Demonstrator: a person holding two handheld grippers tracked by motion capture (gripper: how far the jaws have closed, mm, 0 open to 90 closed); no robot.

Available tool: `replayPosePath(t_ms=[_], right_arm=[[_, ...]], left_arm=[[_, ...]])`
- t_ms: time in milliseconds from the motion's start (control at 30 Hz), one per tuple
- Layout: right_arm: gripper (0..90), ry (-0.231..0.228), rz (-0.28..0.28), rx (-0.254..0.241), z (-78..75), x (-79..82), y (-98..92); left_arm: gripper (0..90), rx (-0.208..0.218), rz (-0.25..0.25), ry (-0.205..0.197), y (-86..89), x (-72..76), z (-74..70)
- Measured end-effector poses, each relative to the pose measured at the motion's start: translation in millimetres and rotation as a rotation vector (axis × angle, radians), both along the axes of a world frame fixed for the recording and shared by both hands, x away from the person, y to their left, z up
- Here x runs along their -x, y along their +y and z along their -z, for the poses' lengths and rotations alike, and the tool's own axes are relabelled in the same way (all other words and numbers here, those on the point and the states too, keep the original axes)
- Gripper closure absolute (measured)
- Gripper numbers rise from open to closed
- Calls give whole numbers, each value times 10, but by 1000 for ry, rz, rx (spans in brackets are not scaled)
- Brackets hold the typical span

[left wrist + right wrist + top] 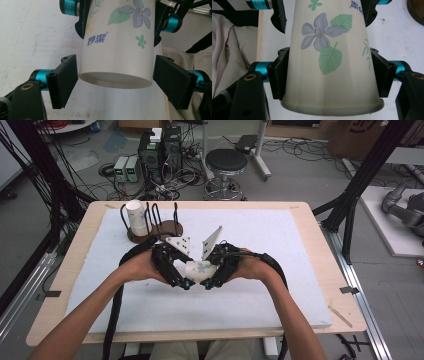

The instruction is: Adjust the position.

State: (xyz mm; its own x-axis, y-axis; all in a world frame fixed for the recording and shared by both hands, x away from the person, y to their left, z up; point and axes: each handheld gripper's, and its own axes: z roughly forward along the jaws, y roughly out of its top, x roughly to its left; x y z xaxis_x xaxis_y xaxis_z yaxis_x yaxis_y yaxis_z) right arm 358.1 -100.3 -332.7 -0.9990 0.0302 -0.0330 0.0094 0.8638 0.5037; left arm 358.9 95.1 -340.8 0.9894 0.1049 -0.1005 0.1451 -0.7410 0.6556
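A white paper cup (199,269) printed with a purple flower and green leaves lies level between my two grippers, just above the white mat. My right gripper (329,72) is shut on the cup (329,50) close to its wide rolled rim, both pads pressed on its sides. My left gripper (115,72) straddles the narrow base end of the cup (117,50); its pads stand a hair off the sides, so it is open. In the high view the left gripper (183,281) and right gripper (210,281) point at each other.
A brown wooden rack (167,227) with black wire hoops stands at the mat's far left and holds a stack of white cups (137,217). The white mat (280,270) covers most of the wooden table (320,250). A stool (226,165) stands beyond the far edge.
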Motion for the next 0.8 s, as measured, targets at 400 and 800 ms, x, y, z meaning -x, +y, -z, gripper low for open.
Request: replayPosePath(t_ms=[400,800], right_arm=[[290,-3,-7,-4,7,-1,12],[271,0,-10,5,15,-10,13]], left_arm=[[339,8,35,-10,-7,-30,22],[347,7,33,-15,-8,-23,19]])
